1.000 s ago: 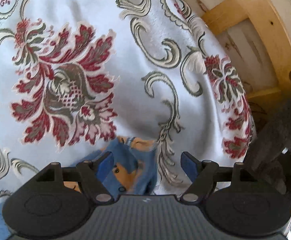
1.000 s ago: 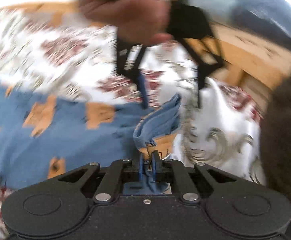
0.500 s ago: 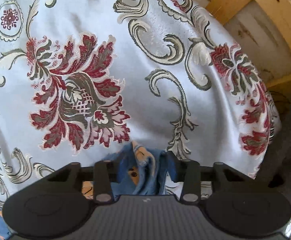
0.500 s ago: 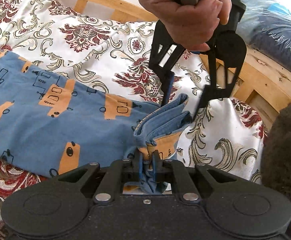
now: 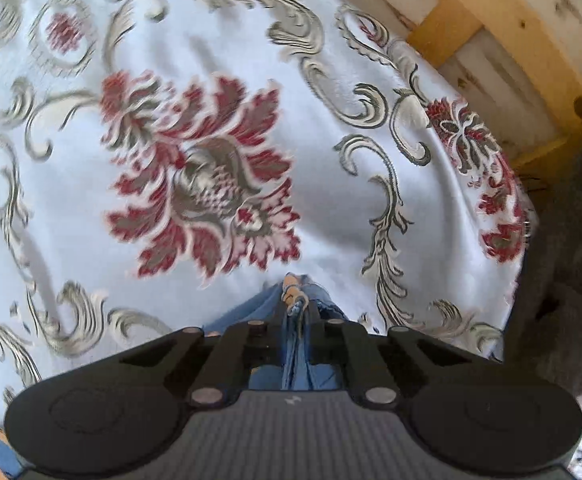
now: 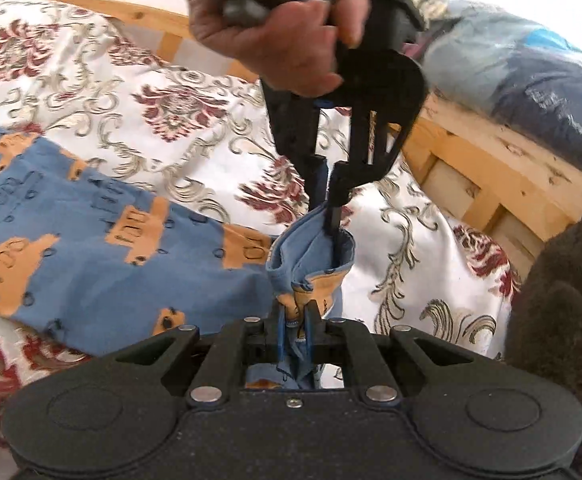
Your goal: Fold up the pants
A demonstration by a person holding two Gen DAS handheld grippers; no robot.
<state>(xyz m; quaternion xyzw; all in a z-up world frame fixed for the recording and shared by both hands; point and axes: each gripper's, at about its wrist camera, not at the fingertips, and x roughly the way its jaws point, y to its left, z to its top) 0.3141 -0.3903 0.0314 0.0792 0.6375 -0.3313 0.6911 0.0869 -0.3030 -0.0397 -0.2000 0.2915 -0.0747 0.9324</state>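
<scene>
White bedspread (image 5: 195, 40) with red flowers and grey-gold scrolls covers the surface ahead of both tools. Pale wooden frame (image 6: 487, 184) runs along its far right edge, slats visible. Dark blue bundle (image 6: 531, 80) rests on the frame. Dark fuzzy mass (image 6: 563, 312) at right, unidentified.

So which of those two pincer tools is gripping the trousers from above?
The left gripper, held in the hand; it points down at the pants.
</scene>
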